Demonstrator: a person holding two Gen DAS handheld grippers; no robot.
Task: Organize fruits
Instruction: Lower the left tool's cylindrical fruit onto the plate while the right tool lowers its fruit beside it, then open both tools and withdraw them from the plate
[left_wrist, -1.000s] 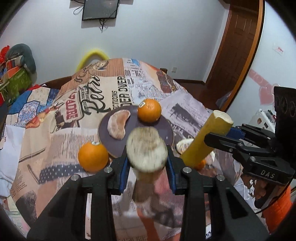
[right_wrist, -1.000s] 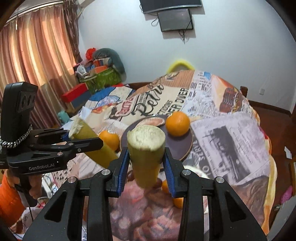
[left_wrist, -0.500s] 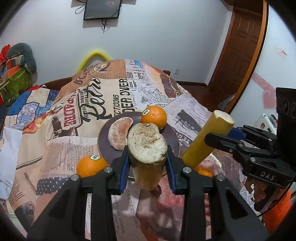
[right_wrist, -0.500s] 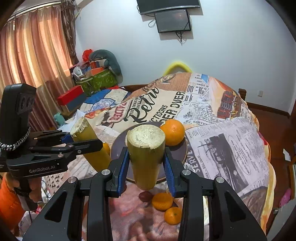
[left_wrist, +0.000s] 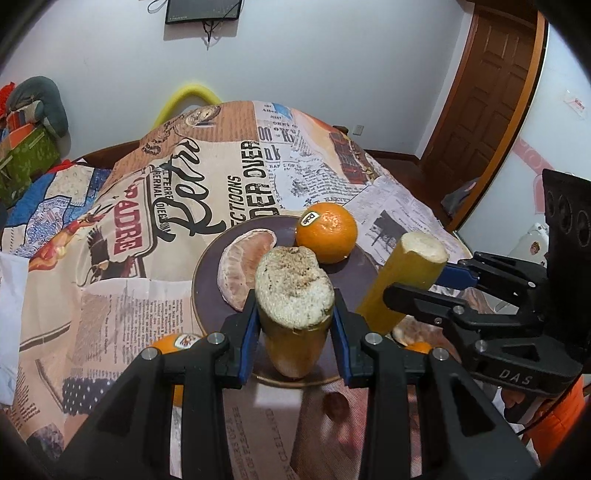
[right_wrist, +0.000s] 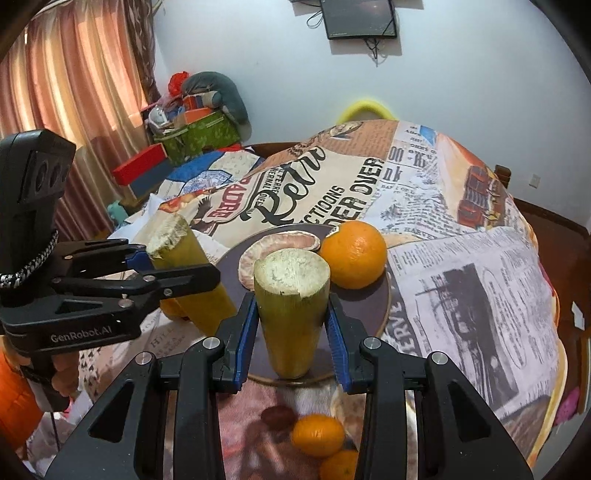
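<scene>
My left gripper (left_wrist: 295, 332) is shut on a yellow sugarcane piece (left_wrist: 293, 295) held upright over the near edge of the dark round plate (left_wrist: 207, 273). My right gripper (right_wrist: 291, 332) is shut on a second sugarcane piece (right_wrist: 291, 295) over the same plate (right_wrist: 373, 306). Each gripper shows in the other's view, the right (left_wrist: 424, 291) and the left (right_wrist: 173, 269). On the plate lie a peeled pomelo segment (left_wrist: 240, 258) and an orange with a sticker (left_wrist: 327, 236).
A loose orange (left_wrist: 173, 343) lies left of the plate, and two small oranges (right_wrist: 319, 434) and a dark round fruit (right_wrist: 277, 415) lie in front of it. The table wears a newspaper-print cloth (left_wrist: 221, 166). Boxes and bags (right_wrist: 192, 122) stand by the curtain.
Both grippers have moved forward with their sugarcane pieces, so the plate and its orange sit closer and lower in both views. Both grips stay shut.
</scene>
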